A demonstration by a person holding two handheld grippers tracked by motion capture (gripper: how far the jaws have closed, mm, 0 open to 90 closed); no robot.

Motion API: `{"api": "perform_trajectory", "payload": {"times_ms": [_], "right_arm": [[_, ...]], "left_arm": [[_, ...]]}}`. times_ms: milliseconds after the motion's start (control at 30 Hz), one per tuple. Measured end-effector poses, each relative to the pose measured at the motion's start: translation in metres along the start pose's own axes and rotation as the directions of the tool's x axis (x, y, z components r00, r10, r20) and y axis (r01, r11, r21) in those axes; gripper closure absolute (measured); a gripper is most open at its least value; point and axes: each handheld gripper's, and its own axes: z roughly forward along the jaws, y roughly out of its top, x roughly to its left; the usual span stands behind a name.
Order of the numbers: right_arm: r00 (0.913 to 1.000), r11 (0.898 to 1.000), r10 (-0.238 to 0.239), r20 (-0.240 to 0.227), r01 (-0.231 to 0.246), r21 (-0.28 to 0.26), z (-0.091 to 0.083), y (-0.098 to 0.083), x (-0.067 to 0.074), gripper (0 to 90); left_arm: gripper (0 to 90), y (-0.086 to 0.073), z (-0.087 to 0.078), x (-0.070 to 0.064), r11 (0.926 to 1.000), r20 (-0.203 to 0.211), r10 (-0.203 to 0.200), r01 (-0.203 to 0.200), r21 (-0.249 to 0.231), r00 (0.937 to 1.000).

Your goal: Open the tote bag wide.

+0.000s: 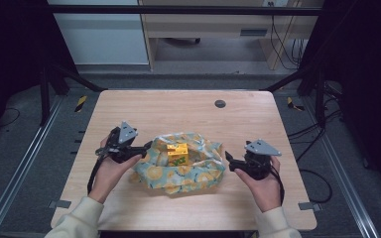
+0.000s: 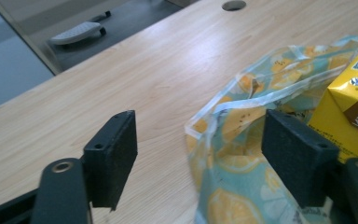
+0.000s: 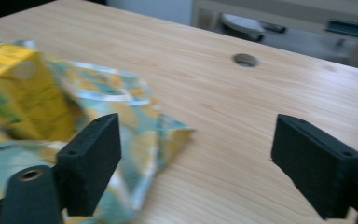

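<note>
From the high view, a yellow drink carton [image 1: 177, 153] stands upright, long axis vertical, inside a crumpled lemon-print bag [image 1: 181, 171] near the middle of the wooden bench [image 1: 178, 106], slightly toward its near edge. The left hand-held gripper [image 1: 146, 147] lies at the bag's left rim, jaws spread; the right hand-held gripper [image 1: 229, 162] sits just beside the bag's right edge, its jaw state hard to read from above. A round cable hole [image 1: 220, 103] marks the bench's far side.

In the left gripper view, the left hand-held gripper [image 2: 200, 154] is released, its jaws wide apart with the bag's rim [image 2: 242, 140] between them and the carton [image 2: 349, 112] at right.

In the right gripper view, blurred, the right hand-held gripper [image 3: 196, 163] is likewise released, the bag's corner [image 3: 168, 135] just beside its left jaw, the carton [image 3: 28, 93] beyond.
</note>
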Motion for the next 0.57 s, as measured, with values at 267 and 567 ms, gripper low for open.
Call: {"api": "perform_trajectory", "payload": {"times_ms": [267, 567], "right_arm": [[0.9929, 0.989, 0.069, 0.096, -0.080, 0.120, 0.003, -0.024, -0.038, 6.4], [0.9792, 0.953, 0.151, 0.135, -0.181, 0.245, 0.016, -0.051, -0.060, 9.0]], "left_arm": [[15.4, -0.043, -0.029, 0.028, 0.9937, -0.043, -0.084, 0.087, 0.070, 0.9955], [6.2, -0.099, -0.024, 0.039, 0.9735, -0.023, -0.094, 0.097, 0.207, 0.9953]]}}
